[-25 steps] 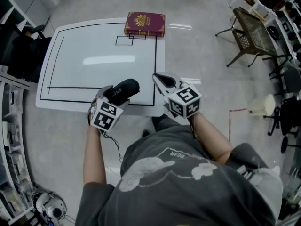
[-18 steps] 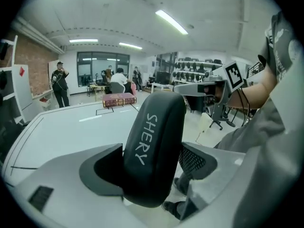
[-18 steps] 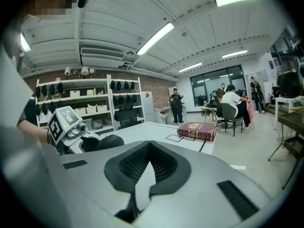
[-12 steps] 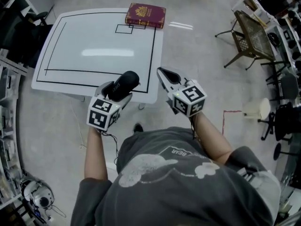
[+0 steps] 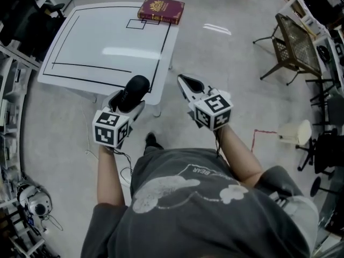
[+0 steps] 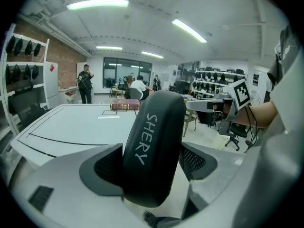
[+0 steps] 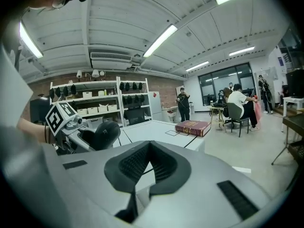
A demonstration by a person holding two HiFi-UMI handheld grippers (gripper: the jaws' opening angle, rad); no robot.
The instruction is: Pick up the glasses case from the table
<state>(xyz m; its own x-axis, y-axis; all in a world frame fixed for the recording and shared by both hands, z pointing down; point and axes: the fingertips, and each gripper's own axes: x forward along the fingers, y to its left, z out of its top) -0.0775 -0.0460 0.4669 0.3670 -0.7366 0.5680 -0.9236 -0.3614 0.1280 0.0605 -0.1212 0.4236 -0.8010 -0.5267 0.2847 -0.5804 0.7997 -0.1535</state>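
Note:
The black glasses case point(image 5: 132, 91) with white lettering is clamped in my left gripper point(image 5: 129, 97), lifted off the white table point(image 5: 91, 47) and held over the table's near edge. In the left gripper view the glasses case point(image 6: 153, 148) fills the space between the two pads point(image 6: 105, 166) and stands tilted. My right gripper point(image 5: 185, 83) hangs over the floor to the right of the table, jaws shut with nothing between them point(image 7: 142, 167). The right gripper view shows the case point(image 7: 103, 135) and left gripper at its left.
A dark red book point(image 5: 161, 9) lies at the table's far right corner. Black lines mark the table top. A wicker chair point(image 5: 290, 44) and office chairs stand at the right, shelving point(image 5: 11, 117) at the left. People are far across the room point(image 7: 240, 103).
Both grippers have drawn back from the table toward the person, the left carrying the glasses case slightly upward and rolling it more upright. The table now lies farther away.

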